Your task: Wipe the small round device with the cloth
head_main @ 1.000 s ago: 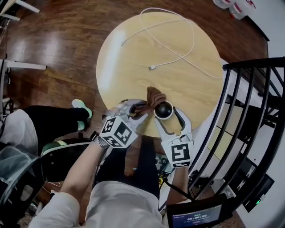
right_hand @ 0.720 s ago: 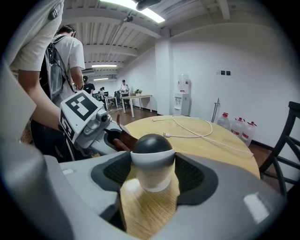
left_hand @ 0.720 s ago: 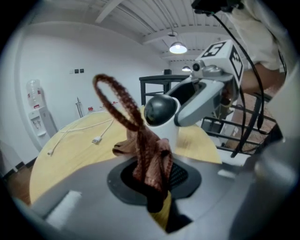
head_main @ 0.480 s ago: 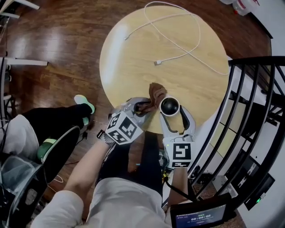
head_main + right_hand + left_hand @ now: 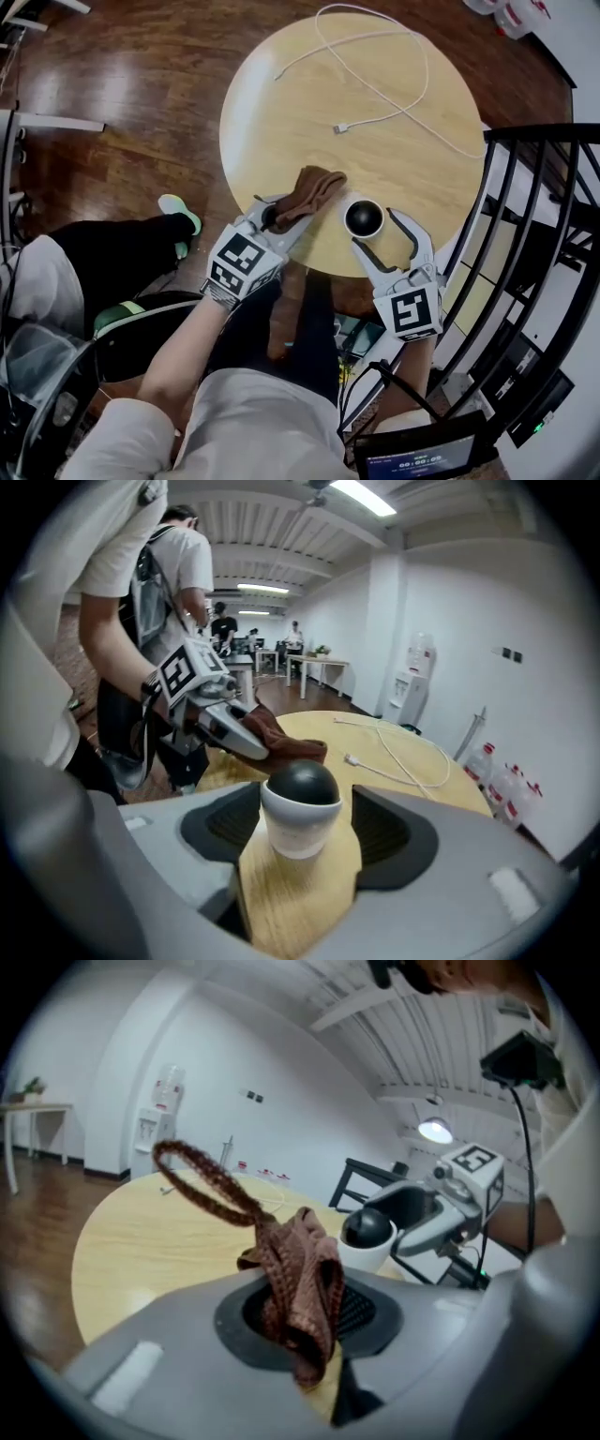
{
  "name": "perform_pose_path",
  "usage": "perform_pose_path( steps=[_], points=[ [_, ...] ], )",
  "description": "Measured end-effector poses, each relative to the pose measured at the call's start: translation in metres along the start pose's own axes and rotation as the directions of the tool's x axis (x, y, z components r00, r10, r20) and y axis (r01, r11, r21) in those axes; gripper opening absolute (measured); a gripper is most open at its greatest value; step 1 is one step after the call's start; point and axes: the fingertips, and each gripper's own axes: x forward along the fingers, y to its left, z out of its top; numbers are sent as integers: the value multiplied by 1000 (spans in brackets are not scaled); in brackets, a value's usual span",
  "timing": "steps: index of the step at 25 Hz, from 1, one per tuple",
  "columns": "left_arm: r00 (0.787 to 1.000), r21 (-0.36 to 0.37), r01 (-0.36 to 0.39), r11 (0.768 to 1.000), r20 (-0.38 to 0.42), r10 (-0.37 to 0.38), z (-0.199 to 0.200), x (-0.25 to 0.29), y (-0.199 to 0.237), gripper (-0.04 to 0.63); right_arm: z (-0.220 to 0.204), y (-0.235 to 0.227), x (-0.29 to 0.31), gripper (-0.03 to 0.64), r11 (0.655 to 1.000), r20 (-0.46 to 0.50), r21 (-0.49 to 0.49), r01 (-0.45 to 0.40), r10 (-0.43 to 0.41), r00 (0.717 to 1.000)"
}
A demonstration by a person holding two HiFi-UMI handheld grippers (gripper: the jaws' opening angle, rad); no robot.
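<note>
The small round device (image 5: 364, 217), a black dome on a white base, stands on the round wooden table (image 5: 281, 112) near its front edge. My right gripper (image 5: 377, 231) brackets it with a gap on each side; its jaws have just opened a little further. In the right gripper view the device (image 5: 300, 803) sits between the pads (image 5: 220, 822) untouched. My left gripper (image 5: 278, 223) is shut on the brown cloth (image 5: 309, 187), which trails onto the table to the left of the device. The cloth (image 5: 300, 1269) bunches between the left jaws, its loop sticking up.
A white charging cable (image 5: 394, 94) loops over the far half of the table. A black metal railing (image 5: 530, 197) runs close on the right. The person's legs and a shoe (image 5: 178, 211) are at the left on the wooden floor. People stand far off in the right gripper view.
The cloth lay against the device; now the left gripper has rolled and drawn it off to the left. The right gripper has rolled, and the device stands farther in from the table's edge.
</note>
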Motion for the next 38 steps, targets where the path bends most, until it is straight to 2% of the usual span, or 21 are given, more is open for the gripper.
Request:
perform_pose_path(
  steps=[1, 3, 6, 8, 10, 12, 14, 16, 18, 20, 23, 25, 29, 33, 38],
  points=[
    [1000, -48, -15, 999, 11, 15, 2, -1, 5, 77, 1, 1, 3, 305, 998, -4, -54, -43, 43, 999],
    [1000, -88, -22, 996, 16, 24, 3, -4, 8, 77, -1, 3, 7, 305, 983, -29, -135, -127, 124, 992],
    [1000, -80, -18, 997, 0, 18, -3, -7, 6, 77, -4, 0, 12, 305, 959, -80, -210, -191, 178, 981],
    [1000, -77, -26, 997, -4, 26, -6, -10, 5, 77, -3, 1, 14, 299, 957, -101, -206, -205, 188, 977],
    [999, -57, -49, 997, -18, 48, -8, -11, 7, 77, -2, 1, 16, 298, 967, -99, -182, -181, 165, 981],
    [996, 2, -65, 998, -56, 65, -11, -8, 6, 77, -3, 2, 16, 298, 983, -73, -133, -128, 119, 990],
    [994, 70, -49, 996, -91, 55, -13, -3, -1, 77, -4, 1, 16, 296, 995, -59, -67, -68, 64, 996],
    [994, 109, -27, 994, -105, 38, -13, 3, -7, 77, -5, 0, 16, 296, 1000, -73, -3, 4, -4, 997],
    [994, 103, -17, 995, -104, 27, -14, 7, -11, 77, -6, -1, 16, 296, 996, -95, 54, 74, -69, 993],
    [995, 65, -13, 998, -97, 19, -16, 11, -12, 77, -7, -1, 16, 296, 988, -106, 93, 121, -111, 988],
    [996, 18, -20, 1000, -89, 22, -15, 16, -9, 77, -8, -2, 14, 296, 985, -106, 106, 134, -122, 987],
    [995, 13, 18, 1000, -95, -17, -13, 24, -14, 77, -8, -1, 14, 296, 987, -107, 102, 127, -116, 987],
    [978, 31, 185, 982, -109, -180, -7, 33, -39, 77, -4, 0, 16, 296, 985, -112, 107, 133, -121, 986],
    [961, -28, 276, 961, -7, -276, 11, 21, -46, 77, -4, 0, 15, 298, 984, -105, 119, 133, -121, 987],
    [935, 24, 350, 936, 57, -351, 40, 2, -61, 77, -5, -2, 16, 298, 980, -93, 137, 144, -132, 987]
  ],
)
